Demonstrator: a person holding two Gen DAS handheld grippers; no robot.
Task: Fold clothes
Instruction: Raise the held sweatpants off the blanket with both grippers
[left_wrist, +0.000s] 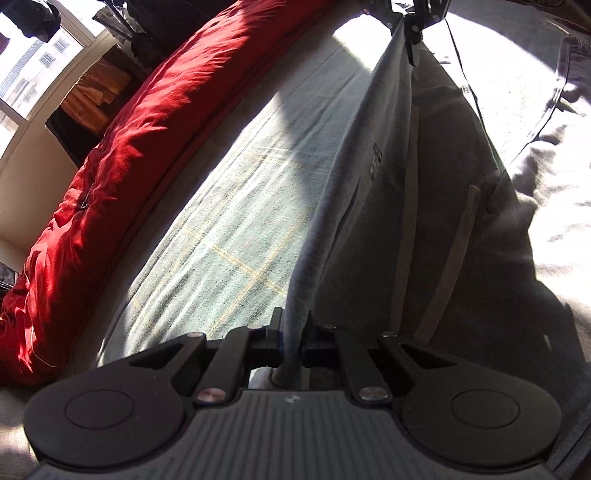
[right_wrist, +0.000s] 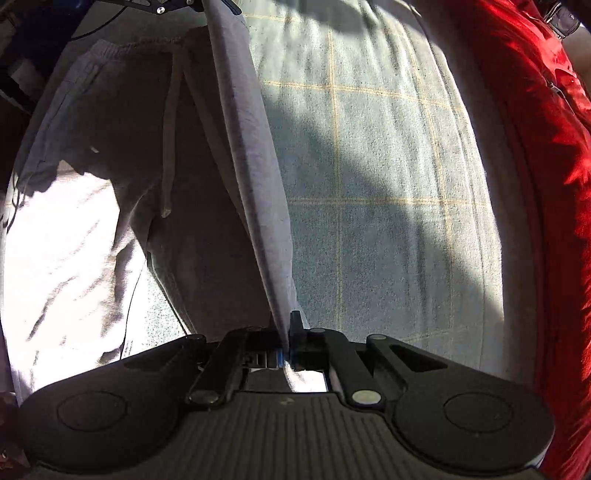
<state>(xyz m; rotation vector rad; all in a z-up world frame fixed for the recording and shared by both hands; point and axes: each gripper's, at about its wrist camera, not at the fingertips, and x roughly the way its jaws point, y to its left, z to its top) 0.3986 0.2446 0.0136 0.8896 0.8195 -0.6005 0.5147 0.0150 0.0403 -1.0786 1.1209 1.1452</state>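
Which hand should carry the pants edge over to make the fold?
Probably right. Both tongs, left and right, pinch the grey pants edge; the right has the open blanket beside it.

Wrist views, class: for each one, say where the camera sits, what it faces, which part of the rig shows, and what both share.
Left wrist: on the left gripper, looking along the taut edge of the grey sweatpants to the right gripper; red duvet at left.
Right wrist: on the right gripper, facing down over sweatpants and checked blanket; left gripper at top.
Shared: sweatpants, blanket, duvet, each other's gripper.
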